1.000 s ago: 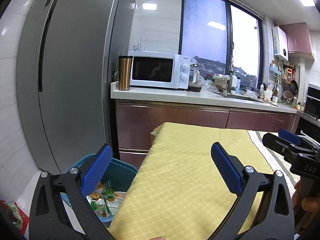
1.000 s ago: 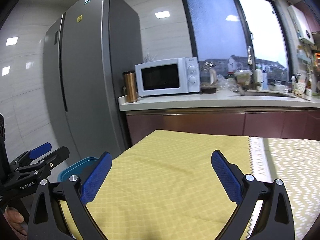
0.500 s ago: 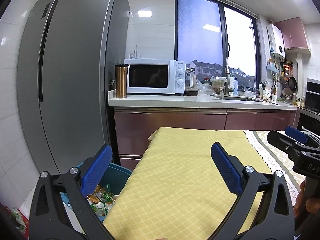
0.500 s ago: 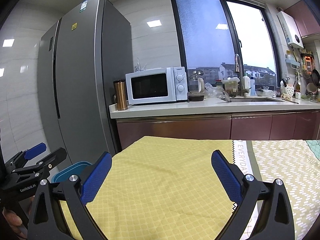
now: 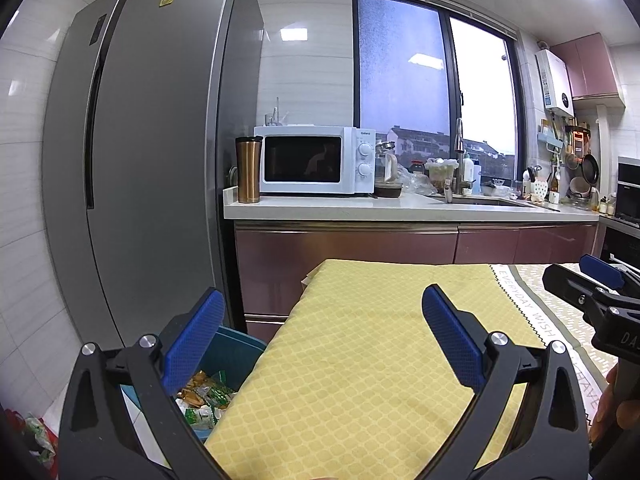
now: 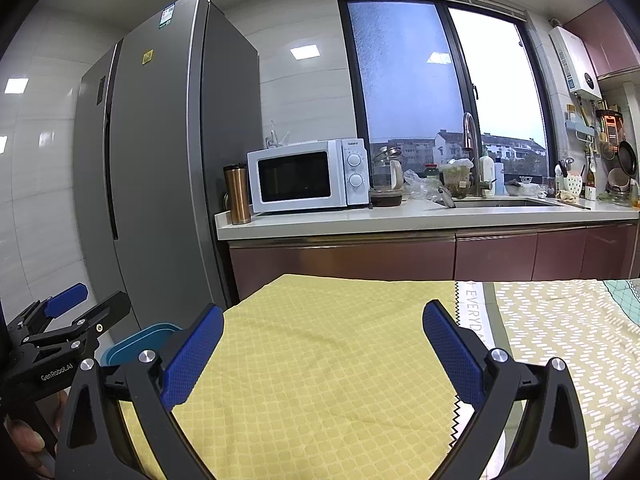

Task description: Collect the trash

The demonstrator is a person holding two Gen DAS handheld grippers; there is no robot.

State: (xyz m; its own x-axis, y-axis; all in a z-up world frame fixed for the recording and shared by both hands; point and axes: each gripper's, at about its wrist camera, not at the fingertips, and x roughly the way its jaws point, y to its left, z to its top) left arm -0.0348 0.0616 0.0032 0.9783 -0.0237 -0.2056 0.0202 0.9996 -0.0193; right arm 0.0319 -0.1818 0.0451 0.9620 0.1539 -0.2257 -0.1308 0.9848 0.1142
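A blue trash bin (image 5: 236, 354) stands on the floor at the table's left edge, with crumpled wrappers (image 5: 204, 398) inside; its rim also shows in the right wrist view (image 6: 138, 340). My left gripper (image 5: 322, 342) is open and empty above the yellow tablecloth (image 5: 360, 360), near the bin. My right gripper (image 6: 322, 354) is open and empty above the same cloth (image 6: 320, 360). Each gripper shows at the edge of the other's view: the right one in the left wrist view (image 5: 588, 284), the left one in the right wrist view (image 6: 76, 312).
A grey fridge (image 5: 152, 160) stands left of the bin. Behind the table is a counter (image 5: 400, 210) with a microwave (image 5: 314, 160), a copper tumbler (image 5: 248, 170) and a sink. A patterned cloth (image 6: 568, 340) covers the table's right part. A bag (image 5: 38, 438) lies on the floor.
Both grippers have tilted upward and drawn back a little, so more of the wall and window shows and less of the bin's inside. Both stay open and empty.
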